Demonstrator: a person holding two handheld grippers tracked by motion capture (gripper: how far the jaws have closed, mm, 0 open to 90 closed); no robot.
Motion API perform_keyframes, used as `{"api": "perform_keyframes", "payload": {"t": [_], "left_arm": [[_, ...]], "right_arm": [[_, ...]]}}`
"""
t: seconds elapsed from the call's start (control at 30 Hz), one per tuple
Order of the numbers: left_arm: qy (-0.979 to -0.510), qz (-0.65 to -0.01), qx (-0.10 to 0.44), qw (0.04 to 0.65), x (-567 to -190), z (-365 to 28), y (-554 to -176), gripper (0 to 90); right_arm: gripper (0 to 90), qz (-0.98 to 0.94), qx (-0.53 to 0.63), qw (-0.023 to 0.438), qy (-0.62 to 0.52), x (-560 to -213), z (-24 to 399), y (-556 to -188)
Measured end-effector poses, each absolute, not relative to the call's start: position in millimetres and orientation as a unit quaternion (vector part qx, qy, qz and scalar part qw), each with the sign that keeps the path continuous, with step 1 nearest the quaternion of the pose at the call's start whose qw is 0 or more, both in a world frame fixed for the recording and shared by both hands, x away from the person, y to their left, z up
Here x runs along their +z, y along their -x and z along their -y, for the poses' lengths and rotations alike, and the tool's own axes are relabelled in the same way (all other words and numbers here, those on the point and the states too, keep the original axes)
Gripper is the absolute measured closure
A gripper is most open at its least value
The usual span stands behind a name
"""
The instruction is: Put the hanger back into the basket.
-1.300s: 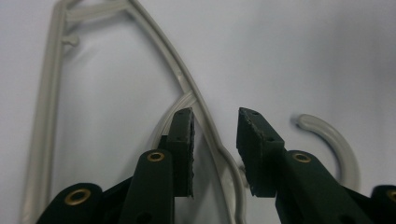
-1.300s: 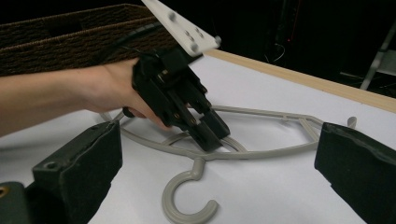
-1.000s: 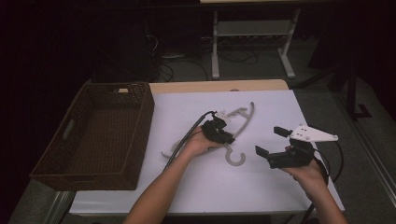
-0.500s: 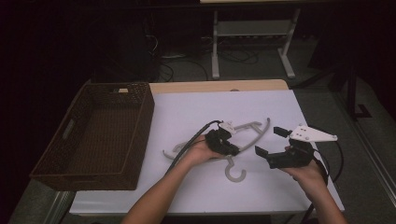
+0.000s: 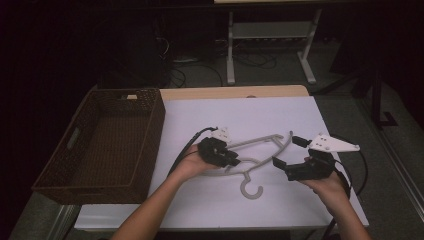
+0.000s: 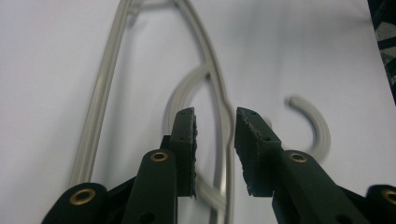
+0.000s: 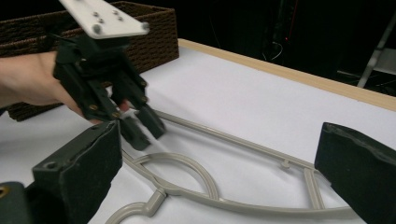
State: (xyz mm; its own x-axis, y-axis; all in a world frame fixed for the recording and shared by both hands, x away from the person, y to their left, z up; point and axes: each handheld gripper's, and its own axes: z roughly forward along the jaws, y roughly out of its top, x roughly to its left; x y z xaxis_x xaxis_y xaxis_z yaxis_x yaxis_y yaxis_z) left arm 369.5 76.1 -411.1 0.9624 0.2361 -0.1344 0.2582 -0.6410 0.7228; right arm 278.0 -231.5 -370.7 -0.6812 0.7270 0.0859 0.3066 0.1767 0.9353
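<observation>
Fingers, left: black, rough dark pads, slightly apart, just been opening; thin hanger arm runs up through the gap, pads not pressing on it.
Fingers, right: blocky black foam-faced pads, wide apart, nothing between them.
Left gripper: over the middle of the hanger, held in a hand reaching in from below.
Right gripper: at the right end of the hanger, grey three-cornered plate on top, cable trailing off to the right.
Hanger: pale grey plastic, slim ribbed arms, curved inner brace, open hook toward the near edge; flat on the white surface between the two grippers.
Surface texture: smooth matte white sheet; strip of light wood along the far edge.
Basket: dark brown woven wicker, rectangular, straight walls, handle slot in the left wall; on the left side of the surface, well apart from the hanger.
Open room: broad bare white area beyond the hanger toward the far edge; narrower strip between hook and near edge; right gripper near the right edge.
Left gripper view: ridges along the hanger arm and frayed pad faces, close up.
Right gripper view: left gripper side on, fingers pointing down at the hanger, basket wall behind.
High view: whole layout, both forearms.
</observation>
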Motion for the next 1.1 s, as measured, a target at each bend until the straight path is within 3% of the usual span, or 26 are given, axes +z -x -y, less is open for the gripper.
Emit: {"api": "perform_keyframes", "payload": {"t": [0.27,0.5,1.1], "left_arm": [[-0.913,-0.139,-0.009,0.385,-424.4,-108.8,-354.6,65.1],[-0.917,-0.134,-0.018,0.375,-434.2,-106.5,-352.0,64.8],[-0.924,-0.108,-0.011,0.367,-445.9,-103.9,-353.3,79.6]], "right_arm": [[0.3,-0.744,0.535,0.195,-0.35,-371.7,229.8,-278.5],[0.3,-0.746,0.533,0.195,-0.349,-373.1,228.9,-278.4],[0.3,-0.747,0.53,0.191,-0.353,-374.5,229.2,-278.4]]}}
